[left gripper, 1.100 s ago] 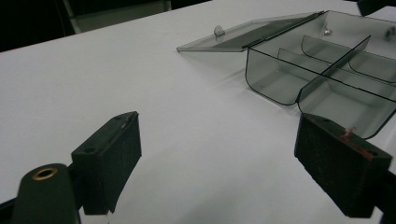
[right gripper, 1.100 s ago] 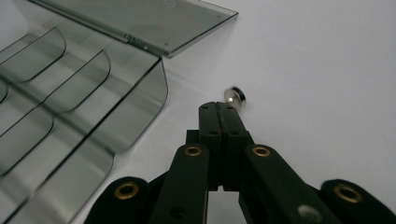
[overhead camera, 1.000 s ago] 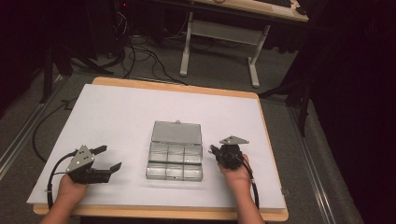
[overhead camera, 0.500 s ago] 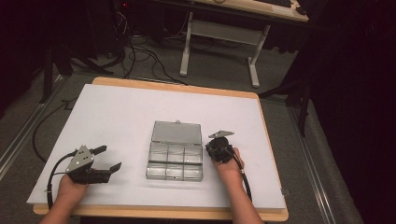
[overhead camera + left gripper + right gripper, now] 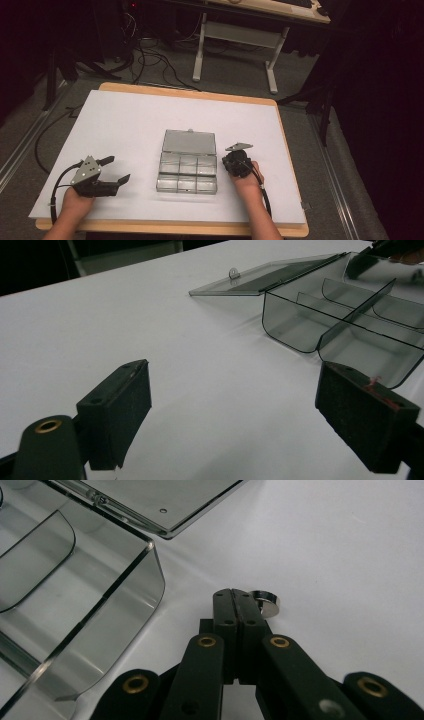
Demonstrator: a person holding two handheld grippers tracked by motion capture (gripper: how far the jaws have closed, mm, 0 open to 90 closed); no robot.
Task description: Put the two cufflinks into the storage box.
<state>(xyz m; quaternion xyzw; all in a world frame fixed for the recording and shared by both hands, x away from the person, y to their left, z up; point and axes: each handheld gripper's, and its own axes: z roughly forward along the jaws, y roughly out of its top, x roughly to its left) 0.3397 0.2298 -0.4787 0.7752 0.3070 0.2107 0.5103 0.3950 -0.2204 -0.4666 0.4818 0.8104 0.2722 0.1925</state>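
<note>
At the left of the high view, the left gripper [image 5: 114, 176] lies low over the white counter [image 5: 130, 120], held in the person's left hand [image 5: 75, 200], with its jaws spread wide and nothing between them. In the left gripper view those jaws frame bare counter, and the clear plastic organizer box [image 5: 345, 315] sits ahead and to the right of them, well apart from the pads. The box [image 5: 187, 172] stands near the middle of the counter, its lid [image 5: 190, 141] thrown back flat on the far side and its compartments looking empty. Just beside the box's right edge is the right gripper [image 5: 235, 162], held in the person's right hand [image 5: 247, 180] and pointing down at the counter. In the right gripper view its jaws are pressed fully together with nothing between them, and a small shiny metal disc [image 5: 265, 603] lies on the counter just beyond and right of the tips, touching or nearly touching them; which of the two cannot be told. The disc lies outside the box, near its rounded corner.
</note>
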